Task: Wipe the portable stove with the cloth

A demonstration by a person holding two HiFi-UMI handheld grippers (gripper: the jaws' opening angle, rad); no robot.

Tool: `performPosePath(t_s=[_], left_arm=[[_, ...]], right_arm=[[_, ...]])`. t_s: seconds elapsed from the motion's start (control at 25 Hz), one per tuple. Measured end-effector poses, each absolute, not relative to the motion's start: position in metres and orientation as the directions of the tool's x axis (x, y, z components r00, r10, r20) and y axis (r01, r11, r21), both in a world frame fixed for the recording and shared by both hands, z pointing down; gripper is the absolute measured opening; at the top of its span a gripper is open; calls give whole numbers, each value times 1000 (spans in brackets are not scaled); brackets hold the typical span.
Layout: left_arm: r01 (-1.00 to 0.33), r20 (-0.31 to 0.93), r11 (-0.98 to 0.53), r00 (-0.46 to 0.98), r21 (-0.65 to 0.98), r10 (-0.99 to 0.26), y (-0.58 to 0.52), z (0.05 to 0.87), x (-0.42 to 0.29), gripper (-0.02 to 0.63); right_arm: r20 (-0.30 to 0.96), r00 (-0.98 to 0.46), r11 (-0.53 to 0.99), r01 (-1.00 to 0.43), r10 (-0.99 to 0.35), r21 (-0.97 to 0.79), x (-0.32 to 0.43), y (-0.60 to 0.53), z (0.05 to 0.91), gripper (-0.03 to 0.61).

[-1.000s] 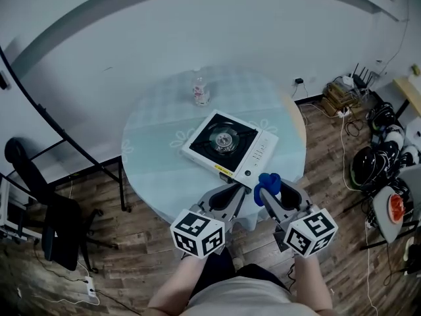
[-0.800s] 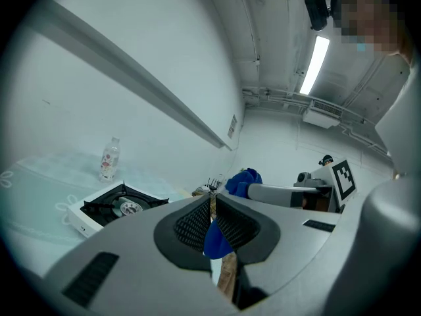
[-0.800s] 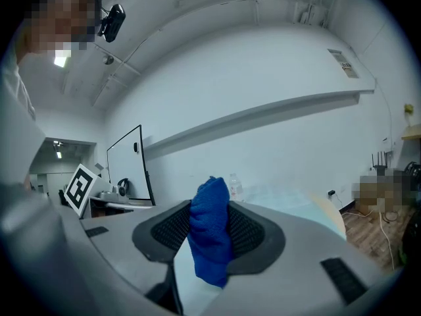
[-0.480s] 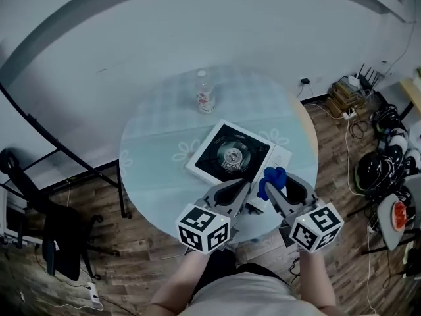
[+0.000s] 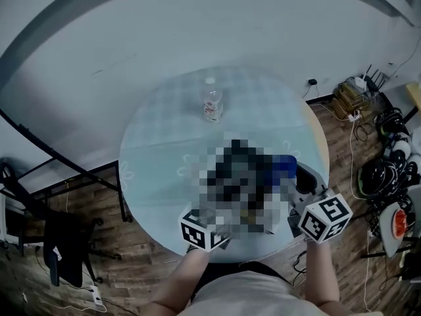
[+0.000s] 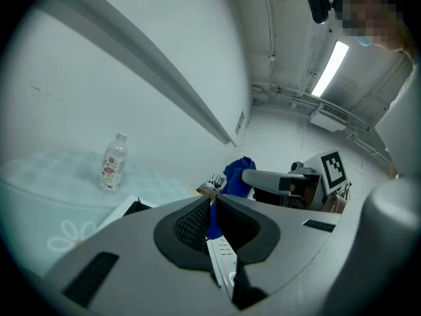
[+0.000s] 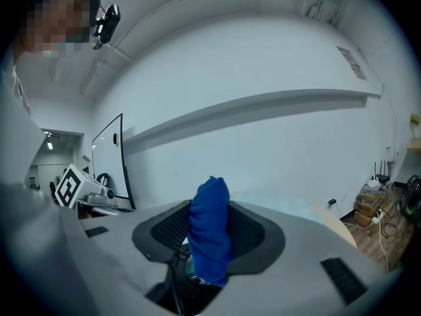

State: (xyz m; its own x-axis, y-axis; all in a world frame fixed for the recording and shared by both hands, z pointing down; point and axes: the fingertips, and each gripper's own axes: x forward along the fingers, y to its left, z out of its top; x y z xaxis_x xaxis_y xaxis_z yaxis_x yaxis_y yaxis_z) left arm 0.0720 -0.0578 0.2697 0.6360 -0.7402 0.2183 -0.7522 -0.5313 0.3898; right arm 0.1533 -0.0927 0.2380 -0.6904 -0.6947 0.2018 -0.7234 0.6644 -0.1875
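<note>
Firstly, right gripper view: the right claw [image 7: 209, 208] is clenching the blue cloth [image 7: 210, 242], which is standing bunched between its pads.

Left gripper view: the left claw [image 6: 212, 201] is sitting pinched together, gripping nothing. The white control strip of the portable stove [image 6: 221, 258] is showing just below its tips, and the cloth is hanging just beyond. A bottle [image 6: 113, 163] is standing upright farther back.

Head view: the round counter [image 5: 158, 143] is carrying stove and bottle, and the cloth is riding over its near right.

Looks like a lab-style workroom: tangled cables [image 5: 388, 170] and a router [image 5: 363, 83] on the wood floor [image 5: 131, 268] at right, office chair [image 5: 62, 245] lower left, whiteboard [image 7: 108, 160] by the wall, round bench [image 5: 151, 150] mid-frame.
</note>
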Motion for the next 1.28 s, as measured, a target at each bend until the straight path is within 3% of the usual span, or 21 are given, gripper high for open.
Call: performPosePath(t_s=[1.28], left_arm=[[-747,279,-460,627,479,-727,-159,334,43,41]], right_arm=[[451,-700,767,-640,-555,-49,79,-259,313,172]])
